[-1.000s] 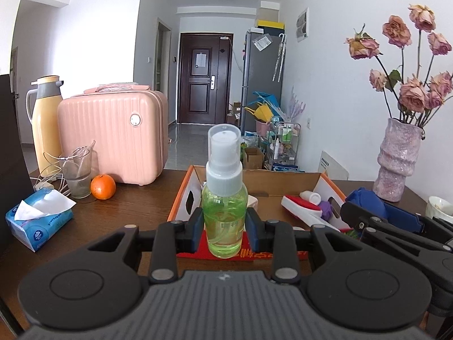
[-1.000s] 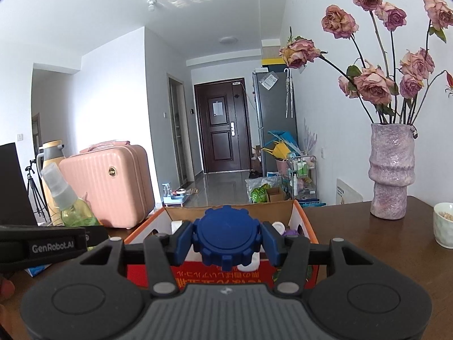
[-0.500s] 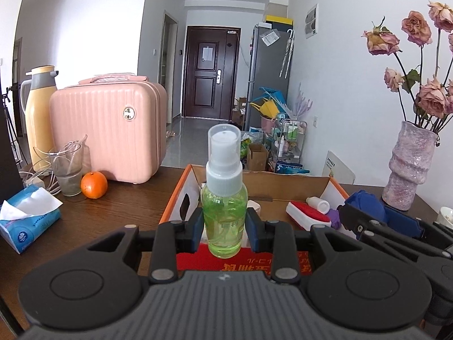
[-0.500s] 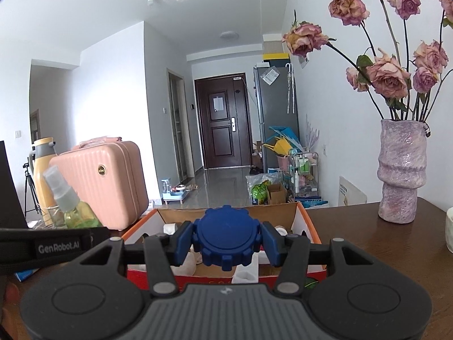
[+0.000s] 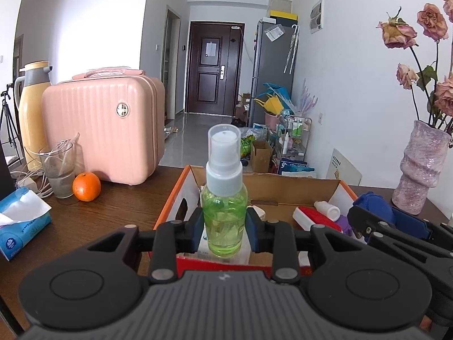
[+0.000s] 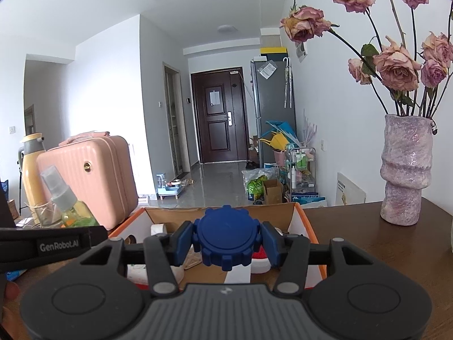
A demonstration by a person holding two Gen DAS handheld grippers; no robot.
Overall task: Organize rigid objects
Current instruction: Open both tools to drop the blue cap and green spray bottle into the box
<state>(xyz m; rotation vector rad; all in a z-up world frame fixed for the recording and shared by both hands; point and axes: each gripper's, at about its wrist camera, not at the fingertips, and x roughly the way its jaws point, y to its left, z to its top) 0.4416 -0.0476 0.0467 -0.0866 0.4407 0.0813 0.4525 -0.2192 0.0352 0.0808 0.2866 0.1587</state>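
**Both claws loaded above the open box**

Left wrist view: the left claw (image 5: pixel 225 228) pinches a green spray bottle (image 5: pixel 224 215) by its lower body, bottle upright, clear cap on top. It sits over the near edge of the cardboard box (image 5: pixel 291 182), which holds a red-and-white item (image 5: pixel 312 218) and a small white bottle (image 5: pixel 327 209). On the counter (image 5: pixel 119 209) to the left: an orange (image 5: pixel 86 190), a glass (image 5: pixel 58 170), a tissue pack (image 5: pixel 21 223), a pink case (image 5: pixel 103 130).

Right wrist view: the right claw (image 6: pixel 226 240) pinches a blue notched disc (image 6: pixel 226 239) by its sides, above the box interior. A vase (image 6: pixel 406 170) of dried roses stands on the counter, right.
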